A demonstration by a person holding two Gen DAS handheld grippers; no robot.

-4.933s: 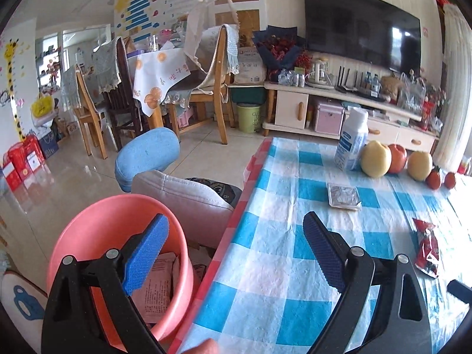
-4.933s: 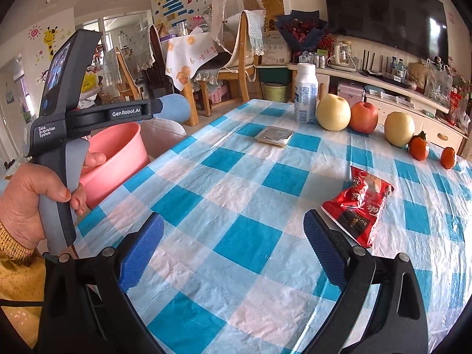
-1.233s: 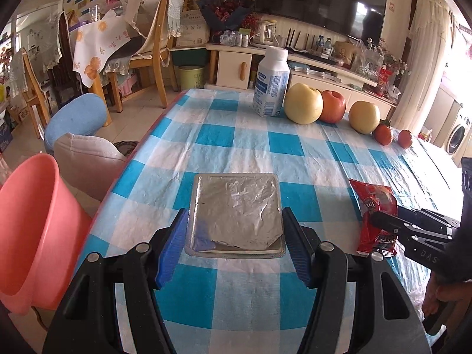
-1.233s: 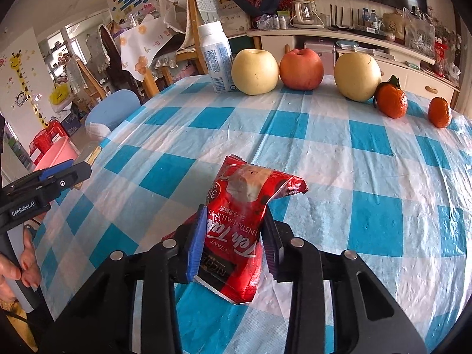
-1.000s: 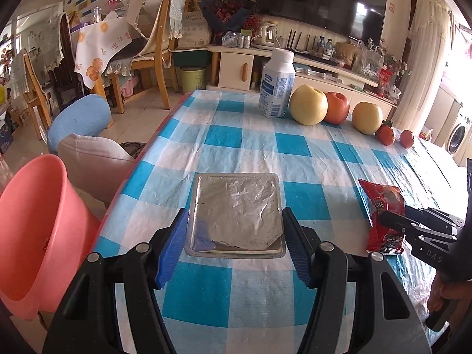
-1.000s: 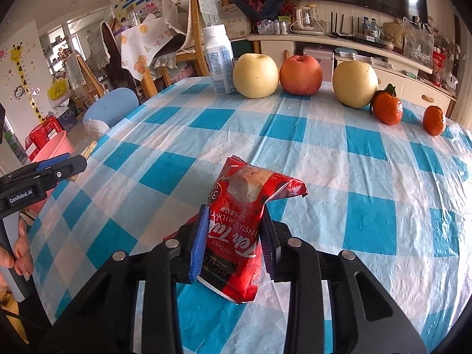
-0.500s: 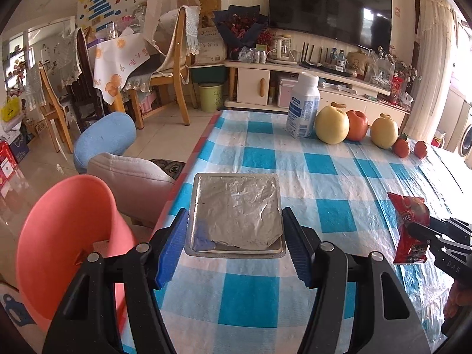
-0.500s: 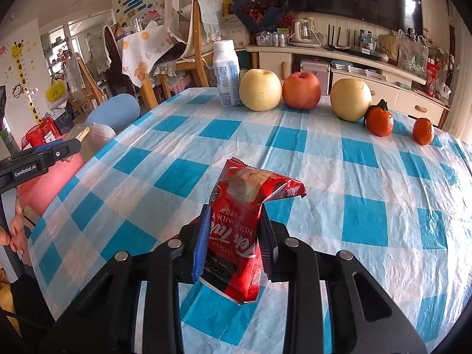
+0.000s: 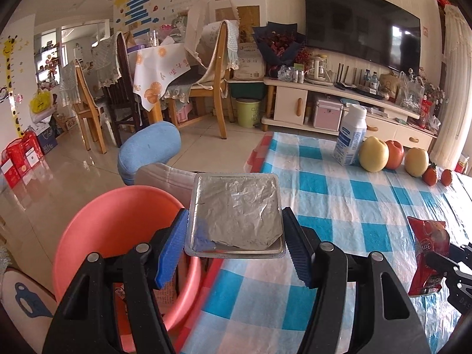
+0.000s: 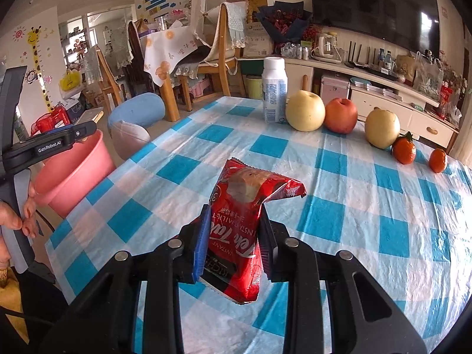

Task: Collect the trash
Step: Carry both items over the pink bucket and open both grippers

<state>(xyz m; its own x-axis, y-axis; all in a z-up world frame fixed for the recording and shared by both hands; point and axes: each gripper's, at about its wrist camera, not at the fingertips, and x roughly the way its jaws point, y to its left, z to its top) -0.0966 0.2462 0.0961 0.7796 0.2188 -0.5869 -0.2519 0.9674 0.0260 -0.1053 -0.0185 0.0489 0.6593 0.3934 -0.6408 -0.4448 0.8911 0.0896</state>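
Note:
My left gripper (image 9: 236, 243) is shut on a silver foil tray (image 9: 236, 214) and holds it in the air over the table's left edge, next to the pink bucket (image 9: 97, 227) on the floor. Crumpled paper lies in the bucket. My right gripper (image 10: 233, 237) is shut on a red snack wrapper (image 10: 239, 233) and holds it above the blue checked tablecloth (image 10: 339, 203). The wrapper also shows at the right of the left wrist view (image 9: 427, 253). The bucket shows at the left of the right wrist view (image 10: 70, 174), beside the table.
A white bottle (image 10: 274, 94), two yellow pears (image 10: 305, 112), a red apple (image 10: 340, 115) and two tangerines (image 10: 404, 149) stand along the table's far side. A blue and grey cushioned chair (image 9: 150, 150) stands behind the bucket. Wooden chairs and a TV cabinet lie beyond.
My left gripper has carried the foil tray left, from over the table to its edge by the pink bucket. My right gripper has lifted the red wrapper and keeps hold of it.

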